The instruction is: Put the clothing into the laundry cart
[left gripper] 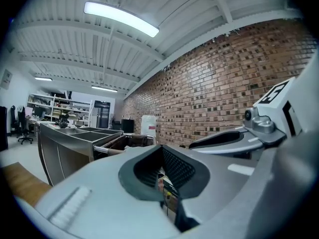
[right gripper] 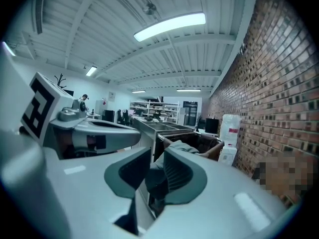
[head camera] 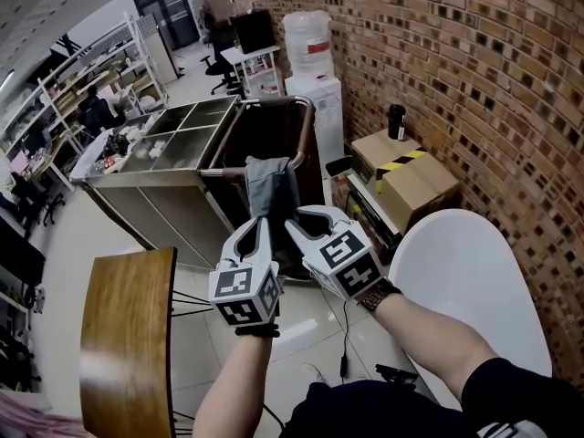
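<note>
A grey garment [head camera: 271, 185] hangs over the metal rail of the dark laundry cart [head camera: 307, 117] ahead of me, most of it down the outside. My right gripper [head camera: 297, 219] is at the garment's lower right edge. In the right gripper view the grey cloth [right gripper: 182, 148] fills the narrow gap between the right gripper's [right gripper: 157, 176] pads, so it is shut on the garment. My left gripper [head camera: 263, 235] is held just left of it, below the cloth. The left gripper's [left gripper: 162, 171] jaws stand together with nothing between them.
A stainless steel counter [head camera: 173, 144] with open compartments adjoins the cart on the left. A water dispenser [head camera: 310, 71] and cardboard boxes [head camera: 406, 176] line the brick wall [head camera: 474, 62]. A white round table [head camera: 474, 272] is at my right and a wooden chair [head camera: 128, 336] at my left.
</note>
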A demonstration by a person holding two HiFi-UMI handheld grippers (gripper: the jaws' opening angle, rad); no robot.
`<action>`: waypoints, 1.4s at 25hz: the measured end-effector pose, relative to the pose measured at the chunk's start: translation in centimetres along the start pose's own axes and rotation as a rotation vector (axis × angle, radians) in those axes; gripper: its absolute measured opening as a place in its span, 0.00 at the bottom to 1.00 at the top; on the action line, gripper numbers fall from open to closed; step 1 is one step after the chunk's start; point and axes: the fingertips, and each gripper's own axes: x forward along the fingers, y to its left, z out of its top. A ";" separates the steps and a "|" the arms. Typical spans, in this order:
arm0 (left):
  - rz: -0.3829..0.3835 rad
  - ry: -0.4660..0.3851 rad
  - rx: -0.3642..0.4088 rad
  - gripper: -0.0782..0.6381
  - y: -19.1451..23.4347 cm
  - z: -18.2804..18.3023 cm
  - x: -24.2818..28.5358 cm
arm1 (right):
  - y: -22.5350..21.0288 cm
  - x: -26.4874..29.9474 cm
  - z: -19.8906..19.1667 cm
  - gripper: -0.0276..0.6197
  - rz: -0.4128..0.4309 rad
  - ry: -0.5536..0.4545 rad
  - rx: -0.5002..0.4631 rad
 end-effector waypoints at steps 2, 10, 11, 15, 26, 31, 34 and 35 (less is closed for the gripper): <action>0.001 -0.013 0.008 0.11 -0.9 0.1 -0.6 | 0.2 -1.0 -0.2 0.14 0.000 -0.007 0.002; 0.010 -0.026 0.024 0.11 -3.1 0.6 -2.7 | 1.3 -4.6 0.9 0.05 -0.007 -0.059 -0.016; 0.010 -0.026 0.026 0.11 -3.4 0.6 -3.0 | 1.5 -4.9 1.0 0.05 -0.006 -0.062 -0.018; 0.013 -0.032 0.034 0.11 -4.3 1.0 -3.6 | 2.0 -5.9 1.3 0.05 -0.004 -0.071 -0.032; 0.014 -0.033 0.045 0.11 -6.6 1.4 -4.4 | 2.3 -8.2 1.6 0.04 -0.002 -0.083 -0.048; 0.015 -0.031 0.045 0.11 -6.8 1.2 -4.8 | 2.7 -8.5 1.8 0.04 0.001 -0.084 -0.049; 0.016 -0.022 0.042 0.11 -7.0 0.9 -4.8 | 2.7 -8.6 1.7 0.04 0.001 -0.084 -0.049; 0.017 -0.021 0.042 0.11 -7.0 0.8 -4.8 | 2.7 -8.7 1.6 0.04 0.001 -0.084 -0.049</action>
